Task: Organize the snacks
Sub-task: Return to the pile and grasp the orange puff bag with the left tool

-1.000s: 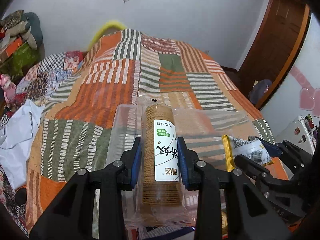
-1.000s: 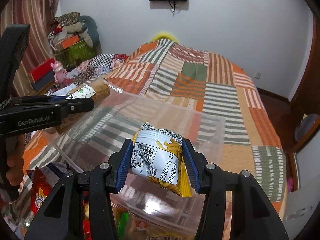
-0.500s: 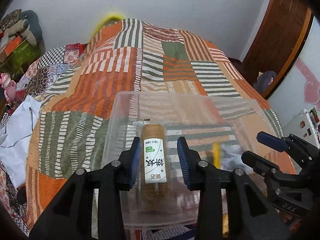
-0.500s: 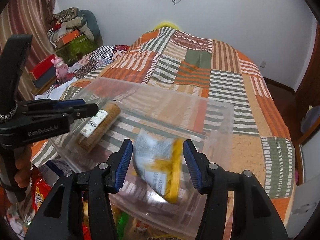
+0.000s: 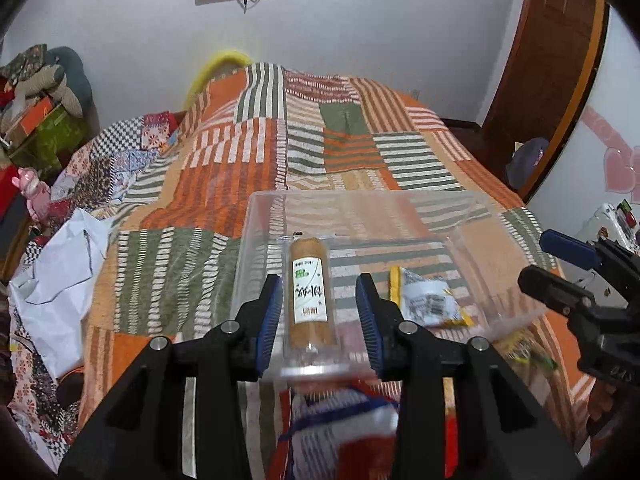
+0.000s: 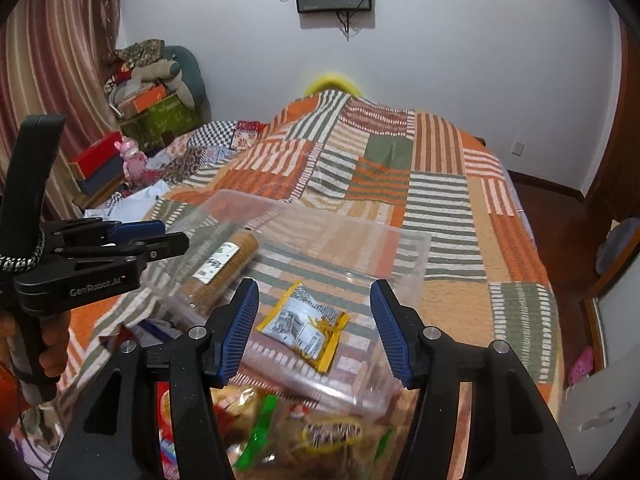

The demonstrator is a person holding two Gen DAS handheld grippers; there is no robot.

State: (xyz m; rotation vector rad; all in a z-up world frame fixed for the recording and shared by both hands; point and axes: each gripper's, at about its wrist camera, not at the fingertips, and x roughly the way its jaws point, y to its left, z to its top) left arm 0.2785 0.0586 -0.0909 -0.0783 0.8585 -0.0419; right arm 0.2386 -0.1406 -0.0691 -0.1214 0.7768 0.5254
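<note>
Two snacks lie in one clear tub on the bed: one biscuit roll, one yellow packet. Left tongs and right tongs, jaws just widening, hover parted, gripping nothing.

Orange-green striped patchwork bedspread; brown biscuit roll; yellow, perhaps white-faced packet.

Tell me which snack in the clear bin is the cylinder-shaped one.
The brown biscuit roll with the white label, lying on its side in the clear bin. The other, the yellow-edged packet, is a flat pouch.
</note>
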